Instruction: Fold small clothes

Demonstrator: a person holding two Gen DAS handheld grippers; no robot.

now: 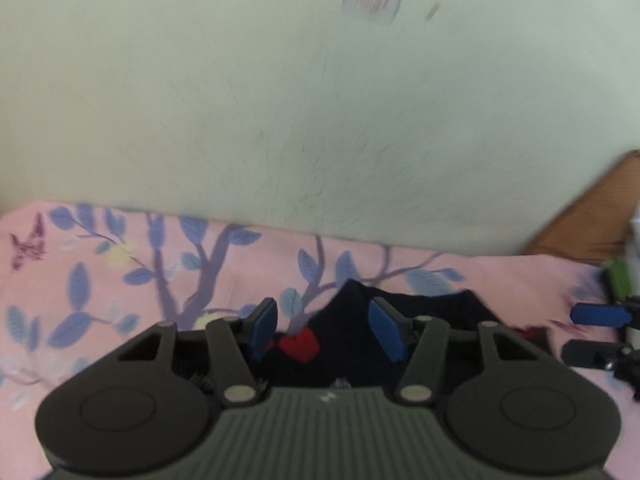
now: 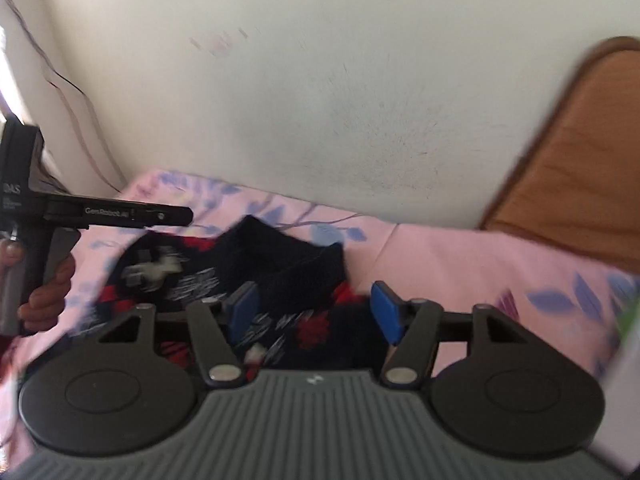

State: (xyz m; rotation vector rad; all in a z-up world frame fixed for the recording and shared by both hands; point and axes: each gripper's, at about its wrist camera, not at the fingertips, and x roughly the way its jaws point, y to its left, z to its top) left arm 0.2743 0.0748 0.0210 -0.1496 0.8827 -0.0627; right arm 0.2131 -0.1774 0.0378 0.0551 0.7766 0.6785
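Dark navy knit garment point(image 2: 288, 264) with red and white motifs lying crumpled on the pink floral sheet point(image 2: 460, 256), close to the pale wall point(image 2: 320, 100) and short of the brown headboard point(image 2: 580, 152). Left gripper point(image 1: 326, 326) and right gripper point(image 2: 318, 314) hovering released above it, blue pads point(image 2: 386, 312) apart, pinching nothing; bare sheet lying open toward the headboard side.
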